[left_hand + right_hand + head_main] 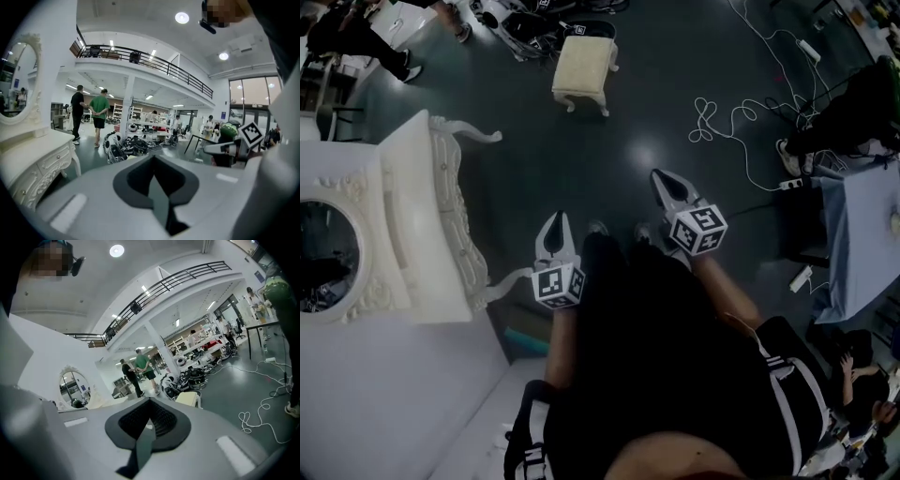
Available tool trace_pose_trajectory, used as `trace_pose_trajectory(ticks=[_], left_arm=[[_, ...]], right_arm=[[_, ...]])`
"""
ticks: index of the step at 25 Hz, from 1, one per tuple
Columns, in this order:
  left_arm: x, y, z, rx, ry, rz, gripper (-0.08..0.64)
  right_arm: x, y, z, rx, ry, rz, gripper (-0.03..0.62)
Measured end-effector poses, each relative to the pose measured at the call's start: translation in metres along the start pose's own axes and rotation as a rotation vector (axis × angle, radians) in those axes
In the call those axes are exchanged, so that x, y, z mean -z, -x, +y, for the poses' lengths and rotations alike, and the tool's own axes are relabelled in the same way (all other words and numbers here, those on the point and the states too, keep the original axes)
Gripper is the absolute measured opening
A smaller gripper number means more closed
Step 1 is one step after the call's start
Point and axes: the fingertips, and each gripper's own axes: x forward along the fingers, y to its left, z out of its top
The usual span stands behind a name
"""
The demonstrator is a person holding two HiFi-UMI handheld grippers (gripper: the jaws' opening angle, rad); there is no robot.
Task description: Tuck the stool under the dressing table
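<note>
The stool (581, 67), with a cream padded seat and white carved legs, stands on the dark floor well ahead of me, apart from the white dressing table (412, 216) at my left with its oval mirror (326, 251). My left gripper (555, 221) is shut and empty in the air near the table's near leg. Further forward, my right gripper (663, 180) is also shut with nothing in it. In the right gripper view the stool (190, 398) shows just beyond the closed jaws (150, 401). The left gripper view has the dressing table (33, 164) at its left and the right gripper (225, 147) at its right.
White cables (741, 122) and a power strip (787, 185) lie on the floor right of the stool. A table with a blue cloth (862, 234) stands at the right. Piled equipment (525, 23) and standing people (99, 112) are beyond the stool.
</note>
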Motion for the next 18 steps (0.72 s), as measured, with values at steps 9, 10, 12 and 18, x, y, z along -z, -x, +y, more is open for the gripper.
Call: trace_pose_trajectory(ticks=[9, 10, 12, 18], left_arm=[[-0.017, -0.079, 0.046, 0.010, 0.022, -0.002, 0.009], [-0.024, -0.090, 0.051, 0.019, 0.016, -0.008, 0.009], [-0.037, -0.114, 0.063, 0.046, 0.008, -0.016, 0.009], [-0.078, -0.184, 0.095, 0.176, -0.021, -0.001, 0.009]], right_arm=[[-0.026, -0.058, -0.024, 0.054, -0.013, -0.025, -0.006], [-0.030, -0.067, -0.025, 0.061, -0.013, -0.028, -0.006], [-0.038, -0.085, -0.024, 0.077, -0.009, -0.031, -0.006], [-0.071, -0.146, -0.017, 0.133, -0.005, -0.058, -0.006]])
